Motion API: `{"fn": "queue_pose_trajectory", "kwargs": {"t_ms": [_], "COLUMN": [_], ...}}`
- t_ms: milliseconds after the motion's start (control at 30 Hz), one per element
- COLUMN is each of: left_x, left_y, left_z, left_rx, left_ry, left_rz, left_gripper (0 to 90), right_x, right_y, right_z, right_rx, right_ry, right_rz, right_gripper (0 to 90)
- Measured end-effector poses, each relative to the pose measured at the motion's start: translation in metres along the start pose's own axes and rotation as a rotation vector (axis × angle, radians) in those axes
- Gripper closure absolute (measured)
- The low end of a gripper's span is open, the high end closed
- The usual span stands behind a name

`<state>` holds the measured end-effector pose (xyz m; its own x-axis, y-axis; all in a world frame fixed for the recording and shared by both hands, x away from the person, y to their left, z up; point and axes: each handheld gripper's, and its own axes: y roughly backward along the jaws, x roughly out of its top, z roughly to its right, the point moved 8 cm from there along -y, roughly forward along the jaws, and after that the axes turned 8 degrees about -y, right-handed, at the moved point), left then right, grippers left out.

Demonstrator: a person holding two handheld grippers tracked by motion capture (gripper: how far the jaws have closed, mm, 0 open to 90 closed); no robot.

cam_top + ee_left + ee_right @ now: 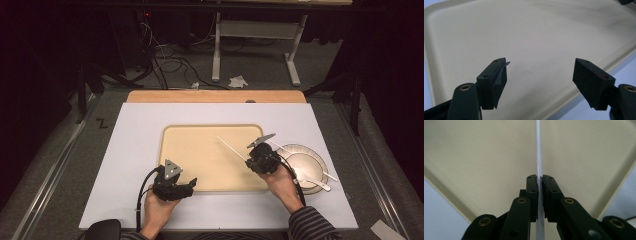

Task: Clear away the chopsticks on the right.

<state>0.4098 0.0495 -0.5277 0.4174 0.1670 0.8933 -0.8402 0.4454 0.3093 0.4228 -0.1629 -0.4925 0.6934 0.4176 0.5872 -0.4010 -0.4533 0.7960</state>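
Note:
A beige tray [200, 150] lies in the middle of a white board [135, 145]. My right gripper [249, 158] hovers over the tray's right part, shut on a thin white stick [230, 146] that points up and to the left. In the right gripper view the jaws [540, 177] pinch that stick [538, 150] above the tray [486, 157]. My left gripper [191, 184] rests at the tray's front edge. In the left gripper view it [540, 62] stands open over the tray [536, 30], with nothing between the jaws.
A round white plate [314, 153] sits right of the tray with white utensils [316, 184] lying in it. A wooden strip [215, 96] runs along the board's far edge. Beyond it are table legs and cables on the floor.

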Motion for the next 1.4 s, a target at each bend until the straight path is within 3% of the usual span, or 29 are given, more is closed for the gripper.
{"fn": "queue_pose_trajectory", "kwargs": {"t_ms": [200, 433, 533, 800, 1167, 1400], "left_x": [0.000, 0.002, 0.001, 0.000, -0.001, -0.002], "left_y": [0.004, 0.013, 0.017, 0.025, 0.028, 0.027], "left_z": [-0.004, -0.009, -0.014, -0.018, -0.021, -0.020], "left_rx": [0.017, 0.034, 0.051, 0.081, 0.099, 0.095], "left_ry": [0.016, 0.025, 0.032, 0.042, 0.045, 0.041], "left_rz": [0.009, 0.026, 0.029, 0.044, 0.047, 0.046], "left_gripper": [27.7, 27.7, 27.7, 27.7, 27.7, 27.6], "right_x": [0.002, 0.009, 0.011, 0.010, 0.011, 0.012], "right_y": [-0.022, -0.047, -0.057, -0.082, -0.089, -0.086], "right_z": [0.001, -0.005, -0.007, -0.003, 0.003, 0.014], "right_rx": [-0.061, -0.111, -0.114, -0.141, -0.173, -0.213], "right_ry": [0.000, 0.039, 0.043, 0.045, 0.035, -0.001], "right_rz": [-0.063, -0.114, -0.135, -0.190, -0.204, -0.203], "right_gripper": [85.5, 83.5, 81.0, 85.5, 84.9, 75.5]}}
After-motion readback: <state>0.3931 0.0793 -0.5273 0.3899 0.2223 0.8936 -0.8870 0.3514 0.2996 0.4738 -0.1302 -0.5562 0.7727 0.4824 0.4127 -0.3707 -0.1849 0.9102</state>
